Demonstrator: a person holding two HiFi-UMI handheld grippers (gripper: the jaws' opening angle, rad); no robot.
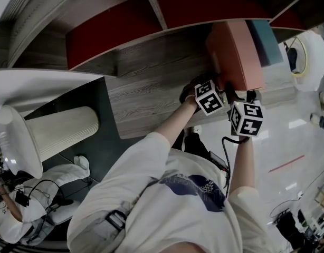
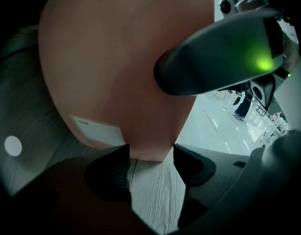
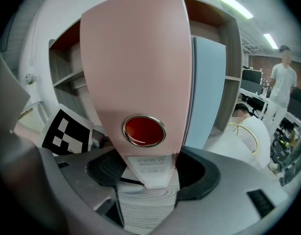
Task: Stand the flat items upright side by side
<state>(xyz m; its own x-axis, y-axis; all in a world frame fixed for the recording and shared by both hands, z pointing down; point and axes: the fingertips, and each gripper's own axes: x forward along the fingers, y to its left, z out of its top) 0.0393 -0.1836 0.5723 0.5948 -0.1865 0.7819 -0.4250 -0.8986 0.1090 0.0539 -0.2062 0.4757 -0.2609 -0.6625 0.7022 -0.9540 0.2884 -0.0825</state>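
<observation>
A pink binder (image 1: 235, 50) rests on the wooden shelf board (image 1: 151, 83), with a blue binder (image 1: 263, 40) standing just beyond it. In the right gripper view the pink binder's spine (image 3: 140, 67), with its red ring hole, faces me, and the blue binder (image 3: 208, 92) stands upright to its right. My right gripper (image 3: 149, 173) is shut on the spine's lower end. My left gripper (image 2: 149, 161) is shut on the bottom edge of the pink binder (image 2: 116, 67). The right gripper's dark body (image 2: 224, 58) hangs close beside it. Both marker cubes sit side by side below the binder in the head view.
The shelf unit has red back panels (image 1: 114, 30) and a thin divider (image 1: 154, 7). A ribbed white cylinder (image 1: 62, 130) stands to the left. A person crouches at lower left (image 1: 25, 215). One person sits (image 3: 248, 131) and another stands (image 3: 283, 80) beyond the shelf's right end.
</observation>
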